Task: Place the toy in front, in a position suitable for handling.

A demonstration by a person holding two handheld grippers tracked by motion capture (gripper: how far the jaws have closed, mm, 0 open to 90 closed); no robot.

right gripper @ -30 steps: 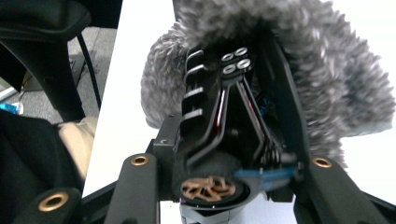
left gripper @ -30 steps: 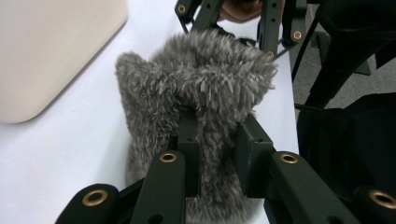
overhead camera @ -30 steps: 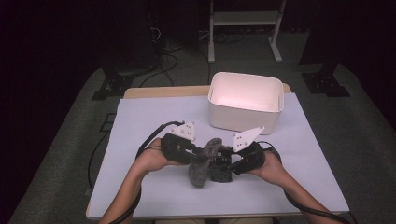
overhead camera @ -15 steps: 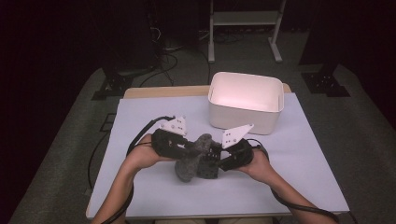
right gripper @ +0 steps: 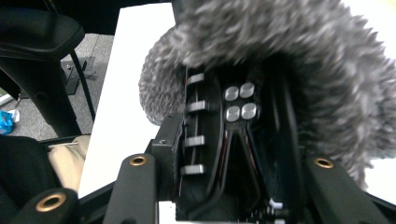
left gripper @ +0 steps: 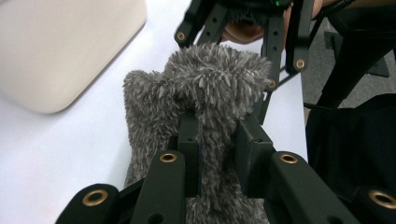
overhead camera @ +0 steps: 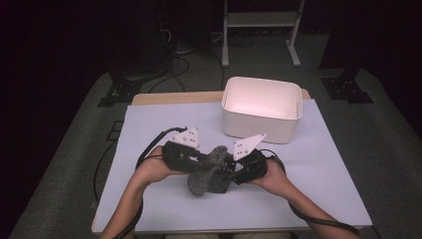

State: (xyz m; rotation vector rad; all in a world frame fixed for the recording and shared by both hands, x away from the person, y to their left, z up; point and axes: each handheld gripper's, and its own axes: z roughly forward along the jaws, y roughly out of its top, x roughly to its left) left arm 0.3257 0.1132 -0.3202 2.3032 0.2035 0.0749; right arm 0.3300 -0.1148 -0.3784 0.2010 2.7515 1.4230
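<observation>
A grey fuzzy cover (overhead camera: 203,175) hangs between my two grippers just above the white table (overhead camera: 323,189). In the left gripper view, my left gripper (left gripper: 219,140) is shut on a fold of this fuzzy cover (left gripper: 215,74). In the high view, that left gripper (overhead camera: 201,162) points right towards my right gripper (overhead camera: 230,169). A black device (right gripper: 233,154) with silver studs and ribbed clips sits between the jaws of my right gripper (right gripper: 233,116). The fuzzy cover (right gripper: 289,42) drapes over its far end. The jaw tips are hidden under the fur.
A white bin (overhead camera: 262,107) stands open at the back right of the table, also seen as the white bin (left gripper: 60,46) in the left gripper view. Cables trail from both grippers. Dark stands and a chair base (right gripper: 42,60) surround the table.
Both hands have shifted a little to the left with the fuzzy cover and the black device. The right gripper has drawn closer to the left one.
</observation>
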